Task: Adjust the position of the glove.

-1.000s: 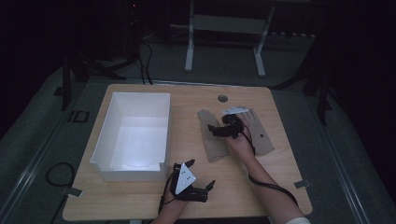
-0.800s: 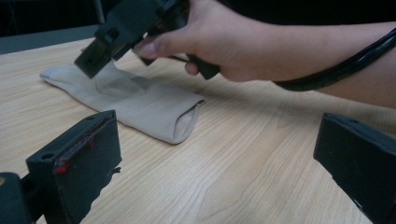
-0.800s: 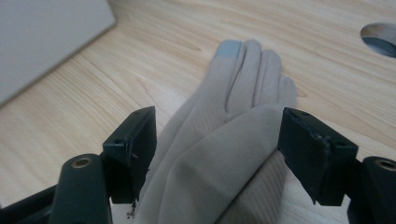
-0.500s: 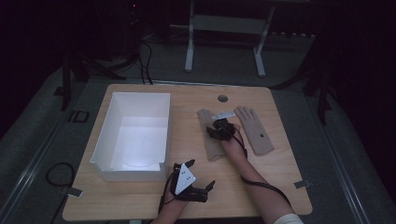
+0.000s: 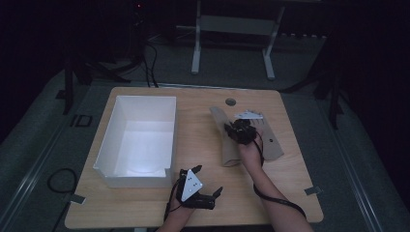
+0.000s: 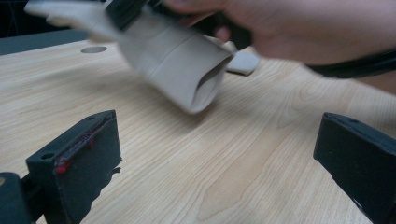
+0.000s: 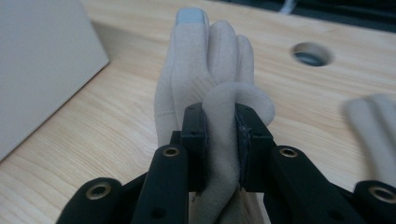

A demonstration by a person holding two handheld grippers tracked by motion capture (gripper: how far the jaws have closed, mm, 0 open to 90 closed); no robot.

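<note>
Two beige gloves lie on the right half of the wooden table [image 5: 203, 145]. My right gripper [image 5: 240, 131] is over the left glove [image 5: 228, 155] and is shut on a raised fold of it [image 7: 223, 140]; that glove's fingers [image 7: 205, 51] stretch away beyond the jaws. In the left gripper view its open cuff [image 6: 187, 74] hangs blurred just above the wood, under the person's hand [image 6: 289, 28]. The second glove [image 5: 271, 142] lies flat just to the right. My left gripper [image 5: 209, 180] rests near the front edge, open, with nothing between its jaws [image 6: 215, 154].
A white open box [image 5: 133, 180] stands on the table's left half, and its wall [image 7: 42, 70] shows in the right gripper view. A round cable hole [image 5: 230, 102] sits at the back of the table. Bare wood lies between the box and the gloves.
The right gripper shifted slightly left over the gloves and back, uncovering the second glove. The left glove's cuff is now off the wood and blurred. The left gripper has not moved.
</note>
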